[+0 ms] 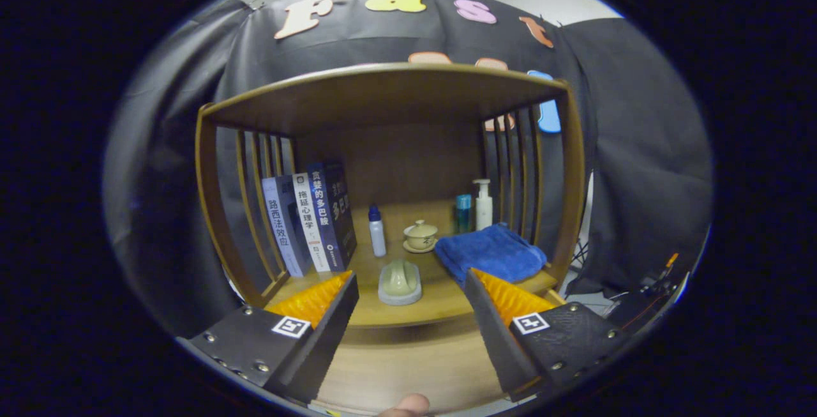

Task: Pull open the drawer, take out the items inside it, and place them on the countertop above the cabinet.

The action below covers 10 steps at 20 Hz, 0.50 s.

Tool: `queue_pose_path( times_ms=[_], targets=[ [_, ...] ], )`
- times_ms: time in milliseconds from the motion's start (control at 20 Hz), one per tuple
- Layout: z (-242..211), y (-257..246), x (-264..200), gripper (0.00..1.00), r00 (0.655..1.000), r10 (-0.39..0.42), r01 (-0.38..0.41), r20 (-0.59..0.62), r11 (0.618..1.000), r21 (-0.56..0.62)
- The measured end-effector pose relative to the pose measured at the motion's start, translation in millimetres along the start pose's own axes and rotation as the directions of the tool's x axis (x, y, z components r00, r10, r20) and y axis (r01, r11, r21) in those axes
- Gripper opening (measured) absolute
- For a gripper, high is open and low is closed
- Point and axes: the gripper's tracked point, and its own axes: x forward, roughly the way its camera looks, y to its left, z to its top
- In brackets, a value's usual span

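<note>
My gripper [408, 286] is open, its fingers spread wide with nothing between them, held in front of a wooden cabinet [389, 94]. The countertop [408, 311] lies just ahead of the fingertips. On it, between and just beyond the fingers, sits a pale green soap-like item on a grey dish [400, 281]. The drawer front [408, 366], a plain wooden panel, shows below the countertop edge between the fingers; it looks closed. A fingertip of a person [405, 406] shows at the very bottom.
On the countertop stand three books [309, 222] at the left, a small white bottle [377, 232], a lidded tea cup on a saucer [420, 236], a folded blue towel [494, 252], a teal bottle [463, 212] and a pump bottle [483, 204]. Slatted sides enclose the shelf.
</note>
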Motion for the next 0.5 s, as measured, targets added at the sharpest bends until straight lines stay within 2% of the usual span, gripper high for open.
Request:
queue_pose_path(
  times_ms=[200,350,500],
  targets=[
    [-17.0,4.0,-45.4,0.99,0.999,0.035,-0.036,0.019,0.999,0.010],
    [-41.9,-13.2,-69.9,0.99,1.000,-0.010,0.010,0.001,0.999,-0.031],
    [-66.7,-4.9,-86.4,0.99,1.000,0.025,-0.025,-0.001,0.999,-0.027]
  ],
)
